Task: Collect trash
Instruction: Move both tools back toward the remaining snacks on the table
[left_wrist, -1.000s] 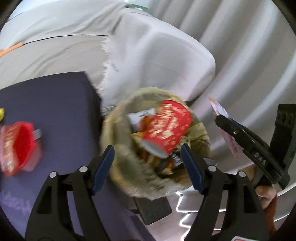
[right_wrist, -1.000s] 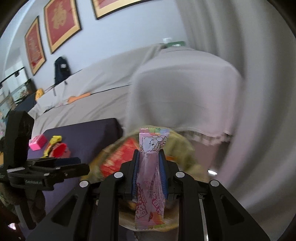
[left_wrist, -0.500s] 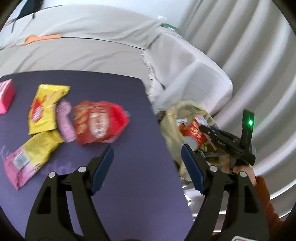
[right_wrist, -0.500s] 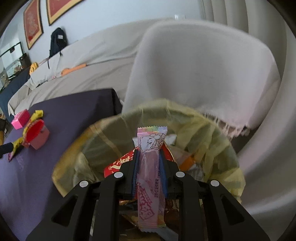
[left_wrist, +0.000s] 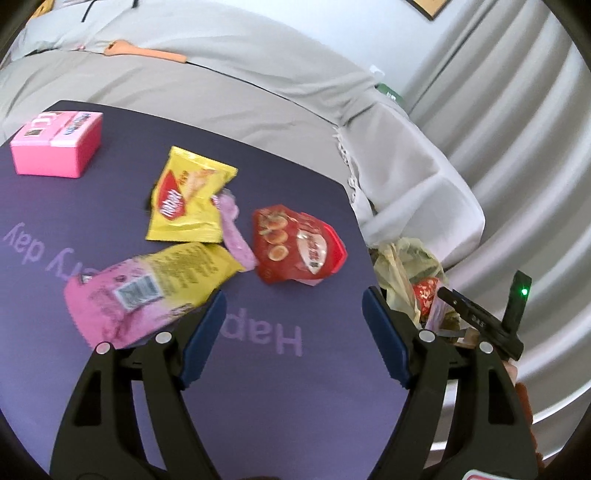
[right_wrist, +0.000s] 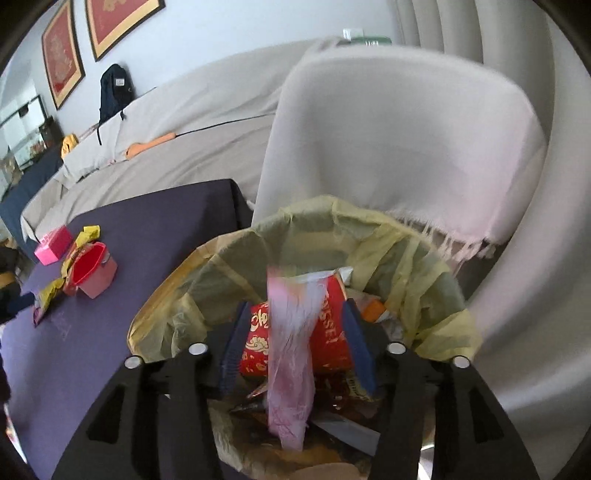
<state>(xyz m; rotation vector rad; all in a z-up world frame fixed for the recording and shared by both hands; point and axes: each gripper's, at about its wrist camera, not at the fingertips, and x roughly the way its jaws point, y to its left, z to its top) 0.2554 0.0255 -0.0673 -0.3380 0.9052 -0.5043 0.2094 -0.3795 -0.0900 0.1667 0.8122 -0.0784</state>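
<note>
A thin, crinkled pink wrapper (right_wrist: 290, 354) hung blurred at lower centre between the right gripper (right_wrist: 295, 347), jaws just parting, untouched, above the yellow-lined bin (right_wrist: 417, 266).

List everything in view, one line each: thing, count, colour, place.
table: 1, purple, beside the sofa
pink box: 1, table's far corner
yellow packet: 1, mid-table
red packet: 1, near the table's bin-side edge
pink-yellow packet: 1, by the left gripper
pink stick wrapper: 1, between yellow and red packets
bin: 1, yellow-lined, beside the table
red cup: 1, in the bin
pink wrapper: 1, blurred, between the right gripper's opening jaws, over the bin
sofa: 1, grey
left gripper: open, empty
right gripper: open
</note>
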